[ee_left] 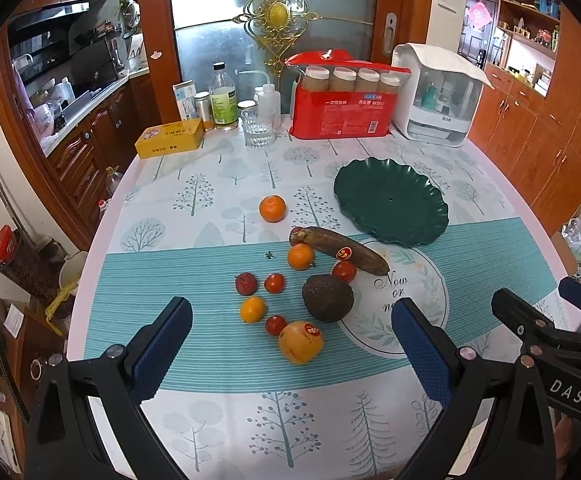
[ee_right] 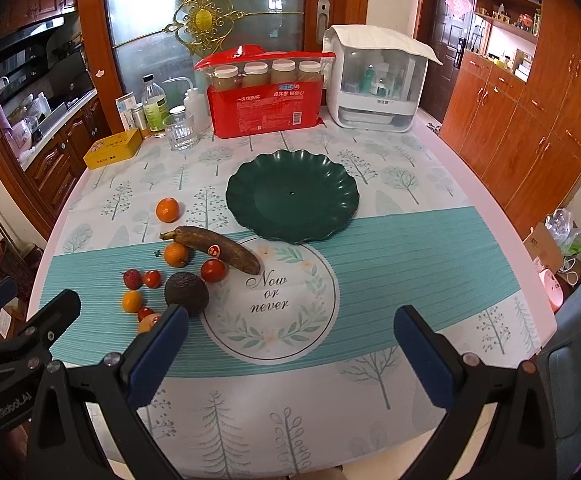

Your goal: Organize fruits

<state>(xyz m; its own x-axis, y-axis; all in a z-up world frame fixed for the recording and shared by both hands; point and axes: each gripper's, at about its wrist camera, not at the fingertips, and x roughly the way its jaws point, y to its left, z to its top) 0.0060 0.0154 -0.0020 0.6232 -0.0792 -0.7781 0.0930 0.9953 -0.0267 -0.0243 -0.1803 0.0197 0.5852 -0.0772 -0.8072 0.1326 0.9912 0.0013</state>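
Observation:
An empty dark green scalloped plate (ee_left: 390,204) (ee_right: 292,196) lies right of centre on the table. Left of it lies loose fruit: a brown banana (ee_left: 340,250) (ee_right: 214,248), a dark avocado (ee_left: 327,298) (ee_right: 186,292), several small oranges (ee_left: 272,208) (ee_right: 167,209), red cherry tomatoes (ee_left: 274,283), a reddish lychee (ee_left: 246,283) and a yellow stickered fruit (ee_left: 300,342). My left gripper (ee_left: 292,344) is open and empty above the near fruit. My right gripper (ee_right: 290,350) is open and empty over the "Now or never" print, right of the fruit.
At the table's far edge stand a yellow tin (ee_left: 169,138), a bottle (ee_left: 223,98), a glass (ee_left: 257,126), a red pack of jars (ee_left: 342,96) and a white dispenser box (ee_left: 436,94). Wooden cabinets (ee_right: 530,112) stand to the right, a kitchen counter to the left.

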